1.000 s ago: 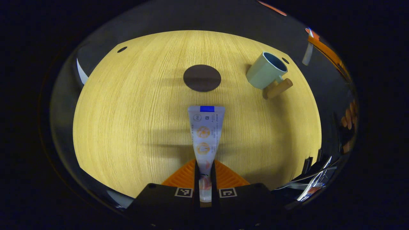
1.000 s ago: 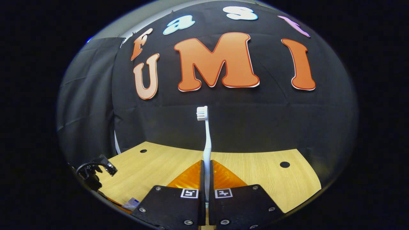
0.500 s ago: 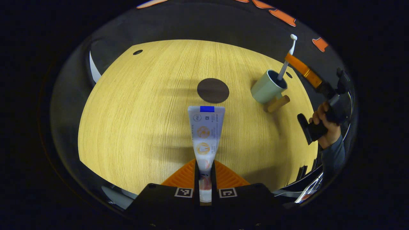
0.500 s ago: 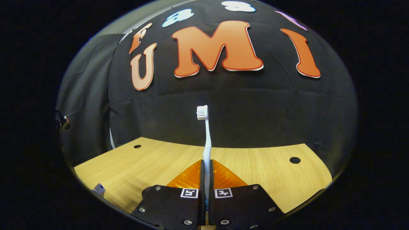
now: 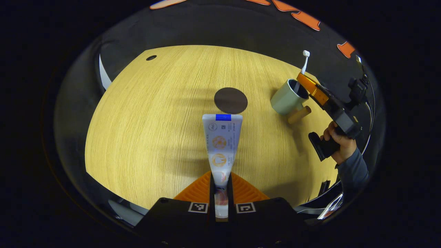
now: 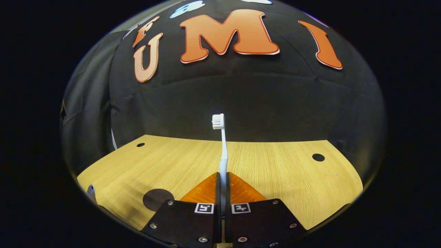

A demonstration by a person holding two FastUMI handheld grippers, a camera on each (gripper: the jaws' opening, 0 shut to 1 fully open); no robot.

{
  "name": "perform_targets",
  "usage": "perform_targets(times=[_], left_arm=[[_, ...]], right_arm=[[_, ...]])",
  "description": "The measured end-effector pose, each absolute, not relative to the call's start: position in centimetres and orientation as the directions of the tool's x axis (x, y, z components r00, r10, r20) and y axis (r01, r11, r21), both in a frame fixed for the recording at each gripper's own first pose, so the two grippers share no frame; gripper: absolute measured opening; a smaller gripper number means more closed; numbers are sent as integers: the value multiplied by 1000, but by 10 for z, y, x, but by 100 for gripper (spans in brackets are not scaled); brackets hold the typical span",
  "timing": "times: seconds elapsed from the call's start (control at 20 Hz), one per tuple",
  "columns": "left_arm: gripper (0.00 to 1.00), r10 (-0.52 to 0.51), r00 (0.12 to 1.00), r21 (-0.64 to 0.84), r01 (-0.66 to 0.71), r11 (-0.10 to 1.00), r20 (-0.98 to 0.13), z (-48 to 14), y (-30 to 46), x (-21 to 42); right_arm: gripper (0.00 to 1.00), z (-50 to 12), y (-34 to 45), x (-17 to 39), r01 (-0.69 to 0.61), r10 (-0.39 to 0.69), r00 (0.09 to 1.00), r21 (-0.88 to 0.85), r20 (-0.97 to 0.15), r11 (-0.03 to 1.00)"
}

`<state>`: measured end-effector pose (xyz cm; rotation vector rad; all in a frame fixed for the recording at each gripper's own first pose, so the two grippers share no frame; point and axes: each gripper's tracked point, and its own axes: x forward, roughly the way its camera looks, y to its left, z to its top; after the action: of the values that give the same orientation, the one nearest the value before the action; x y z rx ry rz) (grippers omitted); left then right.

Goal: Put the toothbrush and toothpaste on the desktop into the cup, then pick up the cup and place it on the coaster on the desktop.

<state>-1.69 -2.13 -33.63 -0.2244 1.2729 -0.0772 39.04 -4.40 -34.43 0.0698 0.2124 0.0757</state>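
I read the table from its left side across. On my left, the left gripper (image 5: 220,187) is pinched on the cap end of the toothpaste tube (image 5: 221,144), both fingers pressing its narrow part, so the flat crimped end points forward, out over the wooden desktop (image 5: 144,131). I hold it clear of the surface, I judge, to wait until the cup is free.

Just past the tube's far end lies the dark round coaster (image 5: 231,100), bare, kept open for the cup at the end.

Further right stands the pale green cup (image 5: 288,97) with its wooden handle (image 5: 299,114) turned toward me. In the left gripper view the right gripper (image 5: 311,88) sits right at the cup's rim, a hand (image 5: 339,146) behind it. Its fingers are pressed together on the lower handle of the white toothbrush (image 6: 222,151), bristles up. The handle's lower end seems to dip into the cup's mouth; I cannot tell whether it touches the bottom.

Gripping low keeps the brush upright, so it should drop straight in. In my judgement the toothbrush step is nearly done; toothpaste and cup move remain.
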Motion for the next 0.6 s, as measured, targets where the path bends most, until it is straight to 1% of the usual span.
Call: perform_targets(times=[0.15, 0.35, 0.5, 0.55, 0.6], left_arm=[[15, -191, 300, -214, -47, 976, -935, -336, -25, -10], [15, -200, 316, -216, -17, 976, -927, -333, -26, -8], [15, -211, 365, -220, 19, 975, -907, -322, -33, 5], [15, -217, 388, -222, 32, 975, -896, -318, -36, 14], [14, -222, 414, -222, 49, 974, -883, -317, -40, 24]], right_arm=[[7, -356, -44, 384, -64, 104, 949, 142, -297, 988], [9, -345, -53, 368, -33, 70, 946, 120, -316, 992], [11, -347, -54, 357, -34, 77, 934, 128, -349, 991], [13, -346, -54, 351, -42, 88, 928, 132, -362, 990], [24, -345, -53, 344, -50, 97, 921, 133, -376, 990]])
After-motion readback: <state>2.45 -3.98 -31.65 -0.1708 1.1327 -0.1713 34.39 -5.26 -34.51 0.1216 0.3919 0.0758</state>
